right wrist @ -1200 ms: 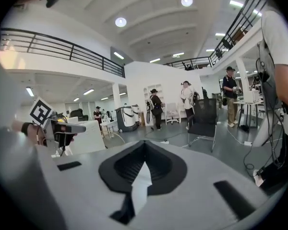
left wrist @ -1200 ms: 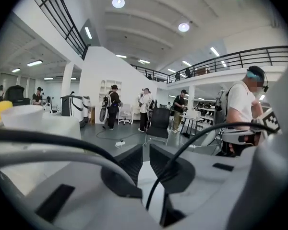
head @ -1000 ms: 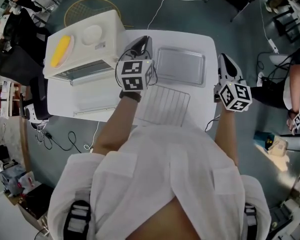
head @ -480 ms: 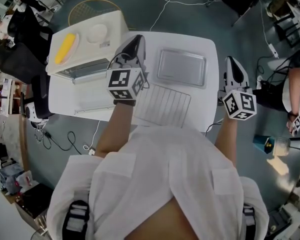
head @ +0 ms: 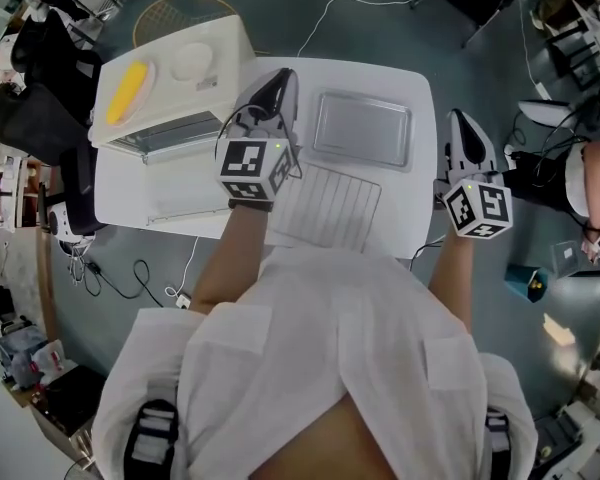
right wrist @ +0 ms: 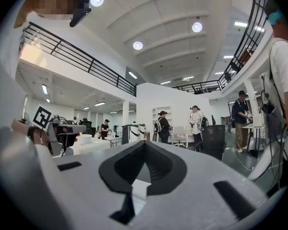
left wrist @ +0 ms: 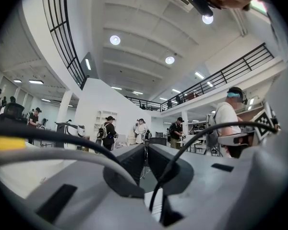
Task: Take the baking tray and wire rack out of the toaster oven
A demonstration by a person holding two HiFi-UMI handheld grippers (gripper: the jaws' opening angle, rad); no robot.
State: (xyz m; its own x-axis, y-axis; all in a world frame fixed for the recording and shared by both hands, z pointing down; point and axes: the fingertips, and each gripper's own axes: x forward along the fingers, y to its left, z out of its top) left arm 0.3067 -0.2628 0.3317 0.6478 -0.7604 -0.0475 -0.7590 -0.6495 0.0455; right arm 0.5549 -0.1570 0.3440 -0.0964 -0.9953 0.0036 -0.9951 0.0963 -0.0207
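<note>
Both out on table (head: 370, 76) — baking tray (head: 362, 130), wire rack (head: 325, 206).

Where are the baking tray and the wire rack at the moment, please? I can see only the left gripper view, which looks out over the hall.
Observer: Both lie flat on the white table. The baking tray is at its far right, and the wire rack is just on the near side of it.
Operator: Thank you. Is the toaster oven closed?
Observer: No. The toaster oven stands at the table's left with its door folded down, open.
Operator: And is the right gripper holding anything?
Observer: No. The right gripper is shut and empty. In the head view it shows just right of the table's right edge.
</note>
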